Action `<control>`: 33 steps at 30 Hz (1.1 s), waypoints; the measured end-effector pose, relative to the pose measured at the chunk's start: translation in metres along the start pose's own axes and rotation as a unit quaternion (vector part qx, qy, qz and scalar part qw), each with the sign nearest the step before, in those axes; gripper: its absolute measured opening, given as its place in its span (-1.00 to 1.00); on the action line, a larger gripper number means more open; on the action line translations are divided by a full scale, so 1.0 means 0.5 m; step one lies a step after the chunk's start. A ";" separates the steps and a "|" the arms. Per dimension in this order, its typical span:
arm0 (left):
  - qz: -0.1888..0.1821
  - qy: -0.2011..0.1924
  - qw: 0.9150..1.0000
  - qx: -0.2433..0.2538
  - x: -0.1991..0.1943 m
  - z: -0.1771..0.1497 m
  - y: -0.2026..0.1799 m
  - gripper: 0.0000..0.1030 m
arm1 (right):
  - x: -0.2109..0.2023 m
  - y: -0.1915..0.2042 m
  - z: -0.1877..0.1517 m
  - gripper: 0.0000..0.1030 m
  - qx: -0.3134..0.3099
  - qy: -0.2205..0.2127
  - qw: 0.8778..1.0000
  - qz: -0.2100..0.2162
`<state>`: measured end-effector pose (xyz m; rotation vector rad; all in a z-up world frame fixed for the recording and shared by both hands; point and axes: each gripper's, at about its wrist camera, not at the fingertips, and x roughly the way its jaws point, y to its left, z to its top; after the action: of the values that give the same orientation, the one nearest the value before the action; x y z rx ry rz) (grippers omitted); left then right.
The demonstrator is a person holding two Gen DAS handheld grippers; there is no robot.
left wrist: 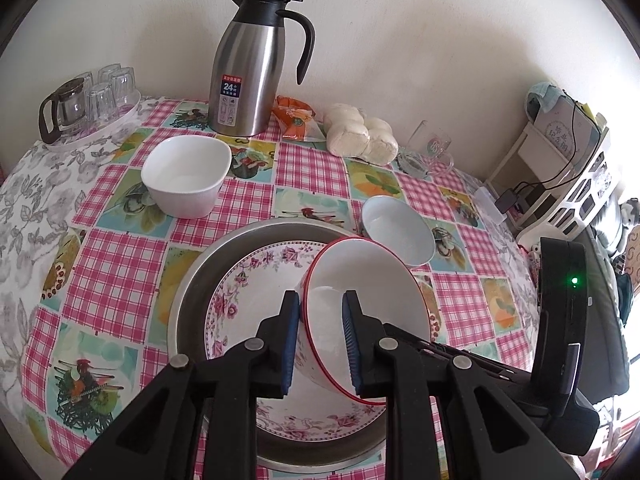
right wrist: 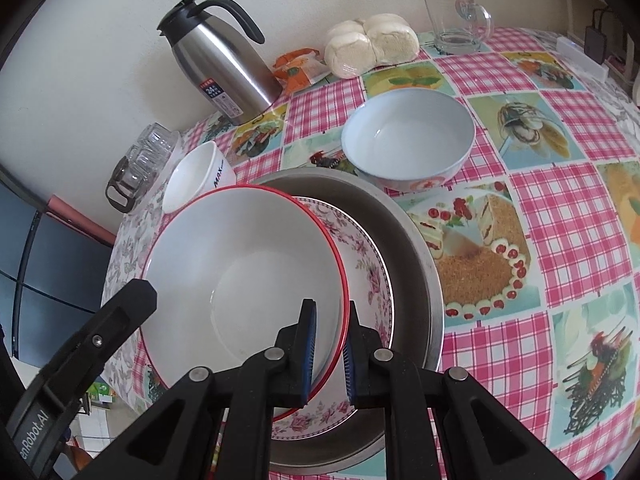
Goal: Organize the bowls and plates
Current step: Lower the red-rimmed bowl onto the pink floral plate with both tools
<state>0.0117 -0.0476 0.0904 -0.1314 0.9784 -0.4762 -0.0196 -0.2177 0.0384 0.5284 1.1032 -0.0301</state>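
A red-rimmed white bowl (left wrist: pixel 372 312) hangs tilted over a floral plate (left wrist: pixel 248 292) that lies in a steel basin (left wrist: pixel 200 280). My left gripper (left wrist: pixel 322 344) straddles the bowl's near rim, with a gap at the pads. My right gripper (right wrist: pixel 330 354) is shut on the same bowl (right wrist: pixel 248 272) at its right rim. The floral plate (right wrist: pixel 368 276) and basin (right wrist: pixel 416 248) show under it. A square white bowl (left wrist: pixel 186 176) stands at the back left, also in the right wrist view (right wrist: pixel 200 180). A pale blue bowl (left wrist: pixel 398 228) sits right of the basin, also in the right wrist view (right wrist: pixel 408 136).
A steel thermos (left wrist: pixel 250 68), an orange packet (left wrist: pixel 296 118), bagged buns (left wrist: pixel 360 136) and a glass mug (left wrist: pixel 430 152) line the wall side. A tray of glasses with a glass pot (left wrist: pixel 88 108) stands far left. The table edge drops off right by a white shelf (left wrist: pixel 560 168).
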 end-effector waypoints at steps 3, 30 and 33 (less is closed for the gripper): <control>0.000 0.002 1.000 -0.003 0.001 0.001 0.003 -0.58 | 0.005 0.000 0.002 -0.74 0.002 0.002 1.000 0.001; 0.009 0.018 0.998 -0.054 0.027 0.005 0.055 -0.58 | 0.036 0.017 0.007 -0.67 -0.001 0.010 1.000 0.000; 0.012 0.016 0.998 -0.057 0.030 0.008 0.058 -0.58 | 0.039 0.022 0.013 -0.67 -0.005 0.008 1.000 -0.002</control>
<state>0.0312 -0.0290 0.0721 -0.2149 1.0385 -0.4012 -0.0022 -0.2064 0.0282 0.5185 1.1198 -0.0247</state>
